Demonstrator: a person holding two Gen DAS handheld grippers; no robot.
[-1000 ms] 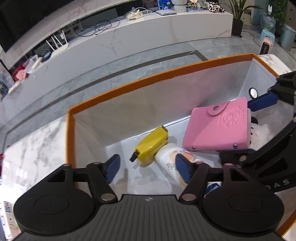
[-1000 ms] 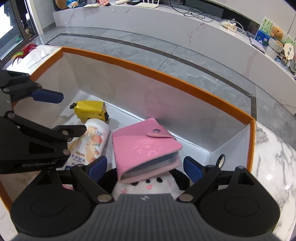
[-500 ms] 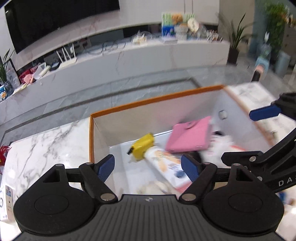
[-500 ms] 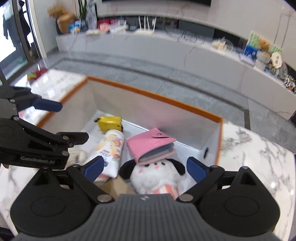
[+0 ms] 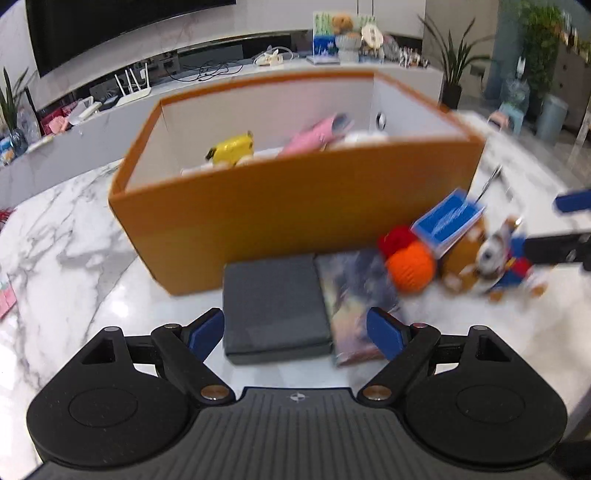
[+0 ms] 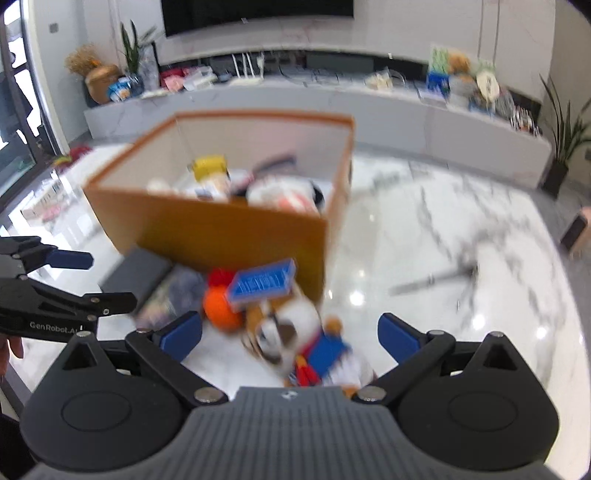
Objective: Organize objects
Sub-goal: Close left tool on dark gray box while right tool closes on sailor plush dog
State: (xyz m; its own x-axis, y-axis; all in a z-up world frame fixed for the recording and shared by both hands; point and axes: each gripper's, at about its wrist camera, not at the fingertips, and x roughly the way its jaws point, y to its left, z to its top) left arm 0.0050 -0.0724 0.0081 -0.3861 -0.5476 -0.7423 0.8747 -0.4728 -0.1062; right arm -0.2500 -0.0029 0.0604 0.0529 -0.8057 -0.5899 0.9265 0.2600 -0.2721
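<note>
Left hand-held gripper (image 5: pixel 295 332) — jaws just opened wide — hovers over grey case (image 5: pixel 275 308), not touching.

A big dark TV (image 5: pixel 122 26) hangs on the white wall. Under it runs a long white shelf (image 6: pixel 406 107) with many small things. Green plants (image 5: pixel 450 62) stand nearby. The white marble table (image 6: pixel 461 258) shines.

White lettering reading "GenRobot.A", with the last letters cut off behind a black arm, is showing on the side of the left tongs (image 6: pixel 70 258) in the right wrist view. The blue box (image 6: pixel 264 282) near the orange bin is carrying white print, but blur is making it unreadable. No other text is coming through legibly.
</note>
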